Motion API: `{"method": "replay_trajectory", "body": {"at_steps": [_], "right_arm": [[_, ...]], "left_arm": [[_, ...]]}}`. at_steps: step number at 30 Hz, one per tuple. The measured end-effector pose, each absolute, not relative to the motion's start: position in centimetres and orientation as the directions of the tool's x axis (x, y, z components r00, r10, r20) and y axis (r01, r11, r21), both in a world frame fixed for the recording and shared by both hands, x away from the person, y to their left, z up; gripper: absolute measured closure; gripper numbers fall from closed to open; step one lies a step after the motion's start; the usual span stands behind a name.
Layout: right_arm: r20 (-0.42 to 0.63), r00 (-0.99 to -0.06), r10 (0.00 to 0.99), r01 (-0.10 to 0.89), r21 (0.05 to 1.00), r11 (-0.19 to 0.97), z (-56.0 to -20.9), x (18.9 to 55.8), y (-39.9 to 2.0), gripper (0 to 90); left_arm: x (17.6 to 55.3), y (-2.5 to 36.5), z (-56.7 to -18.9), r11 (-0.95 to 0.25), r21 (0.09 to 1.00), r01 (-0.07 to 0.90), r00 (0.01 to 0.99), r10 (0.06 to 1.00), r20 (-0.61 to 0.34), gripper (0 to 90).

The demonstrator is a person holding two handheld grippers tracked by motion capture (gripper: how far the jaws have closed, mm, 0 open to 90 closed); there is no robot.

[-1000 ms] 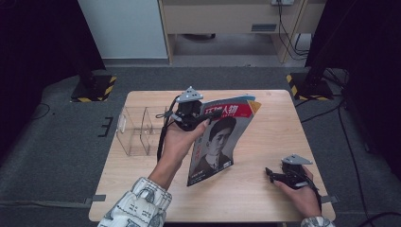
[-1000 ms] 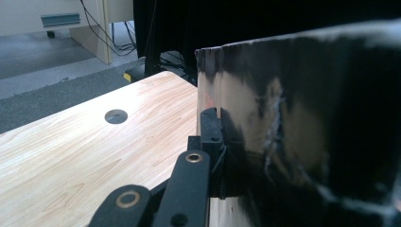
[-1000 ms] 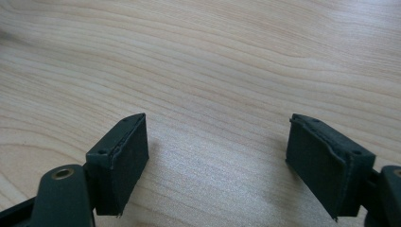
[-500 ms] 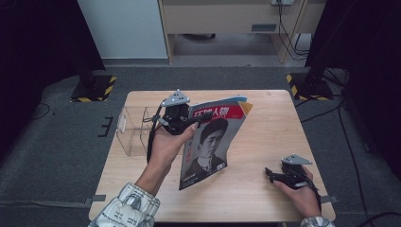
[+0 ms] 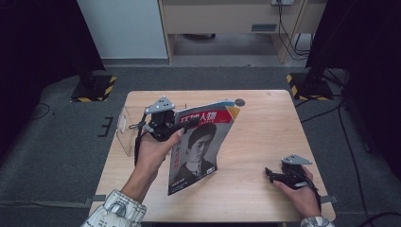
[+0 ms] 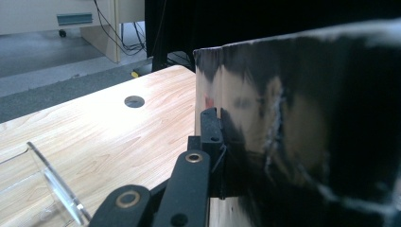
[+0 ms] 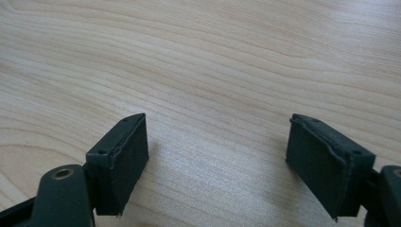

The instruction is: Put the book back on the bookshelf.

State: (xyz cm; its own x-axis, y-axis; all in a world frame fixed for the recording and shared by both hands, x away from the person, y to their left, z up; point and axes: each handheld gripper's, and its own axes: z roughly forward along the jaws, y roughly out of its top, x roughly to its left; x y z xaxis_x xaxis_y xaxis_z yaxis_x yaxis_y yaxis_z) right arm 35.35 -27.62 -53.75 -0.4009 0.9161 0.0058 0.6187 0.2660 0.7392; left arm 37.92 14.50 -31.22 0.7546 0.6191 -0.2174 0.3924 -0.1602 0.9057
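Wooden table seen from above, person's forearms entering from 6 o'clock. At about 9 o'clock of the table's centre, left claw pinching the top edge of a magazine, cover with a portrait facing up, lifted and tilted, lower corner hanging toward 6 o'clock, near the tabletop or just touching it, hard to tell which. In the left gripper view, jaws pressed together on the glossy cover, gripped close to one edge. Likely risk: pages sagging or sliding free, since only a thin strip near the edge is clamped and the rest hangs unsupported; also a chance of the dangling corner catching on the table and creasing. Clear plastic stand just beside the left hand at 9 o'clock, close enough to be bumped. Right claw at 4 o'clock, resting low over bare wood, jaws spread wide, holding nothing, well apart from the magazine.
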Motion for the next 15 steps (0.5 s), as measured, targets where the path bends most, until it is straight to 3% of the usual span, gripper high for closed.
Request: {"method": "replay_trajectory", "body": {"at_steps": [15], "right_arm": [[0.004, -0.401, 0.916, 0.617, 0.74, 0.268, -53.8, 35.3, -27.6, 22.0]], "left_arm": [[35.9, 17.0, -31.7, -0.148, 0.909, 0.39, 0.751, 0.623, -0.221, 86.4]]}}
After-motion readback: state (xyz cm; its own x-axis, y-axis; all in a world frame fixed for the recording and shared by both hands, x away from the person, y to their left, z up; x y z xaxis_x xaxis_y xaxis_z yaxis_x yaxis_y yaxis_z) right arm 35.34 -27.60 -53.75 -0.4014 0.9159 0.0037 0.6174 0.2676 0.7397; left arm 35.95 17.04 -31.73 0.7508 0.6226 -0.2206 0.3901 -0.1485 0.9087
